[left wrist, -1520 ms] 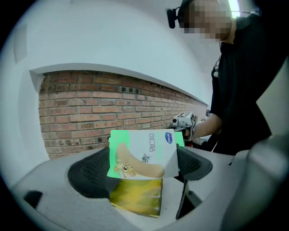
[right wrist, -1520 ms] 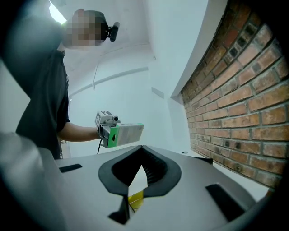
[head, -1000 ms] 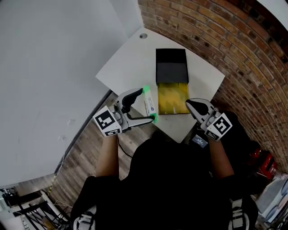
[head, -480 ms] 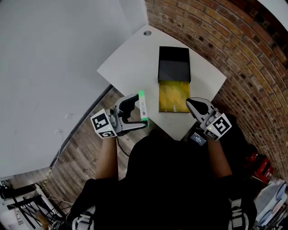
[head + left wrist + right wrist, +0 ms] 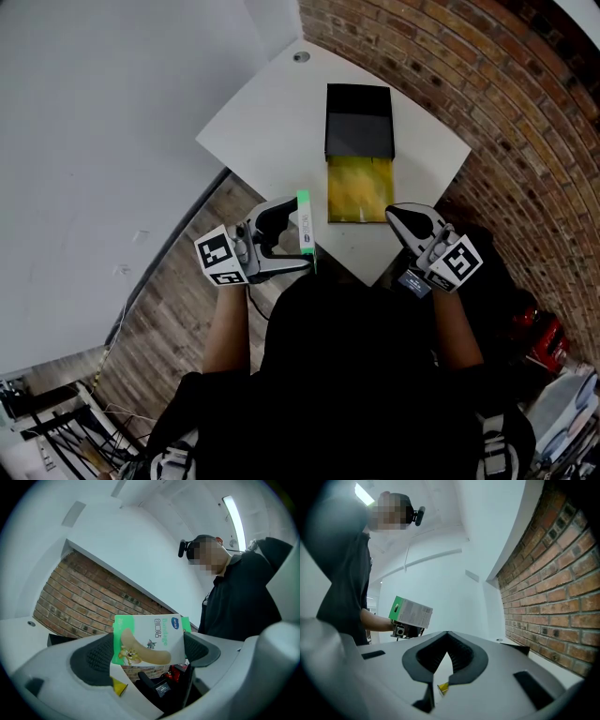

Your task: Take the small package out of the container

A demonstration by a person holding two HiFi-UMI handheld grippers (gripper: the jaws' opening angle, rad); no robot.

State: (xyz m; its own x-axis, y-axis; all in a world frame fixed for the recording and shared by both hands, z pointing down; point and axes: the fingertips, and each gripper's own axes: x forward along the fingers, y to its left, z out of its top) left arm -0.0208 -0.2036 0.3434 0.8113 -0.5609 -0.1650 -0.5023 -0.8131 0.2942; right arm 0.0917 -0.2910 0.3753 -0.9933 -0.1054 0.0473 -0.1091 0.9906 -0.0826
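Note:
My left gripper (image 5: 303, 236) is shut on a small green-and-white bandage package (image 5: 304, 221), held on edge over the near table edge, left of the container. In the left gripper view the package (image 5: 150, 639) fills the gap between the left gripper's (image 5: 149, 652) pads. The container (image 5: 358, 122) is a black box with a yellow tray (image 5: 359, 190) pulled out toward me. My right gripper (image 5: 396, 214) is shut and holds nothing, just right of the tray's near end. In the right gripper view its jaws (image 5: 447, 657) meet, and the package (image 5: 411, 612) shows off to the left.
The white table (image 5: 272, 112) has a round cable hole (image 5: 300, 56) at its far corner. A brick wall (image 5: 525, 122) runs along the right, a white wall (image 5: 94, 141) on the left, wooden floor (image 5: 178, 300) below the table's left edge.
The left gripper drew the package back from beside the tray toward the near table edge and turned it on edge. The right gripper barely moved.

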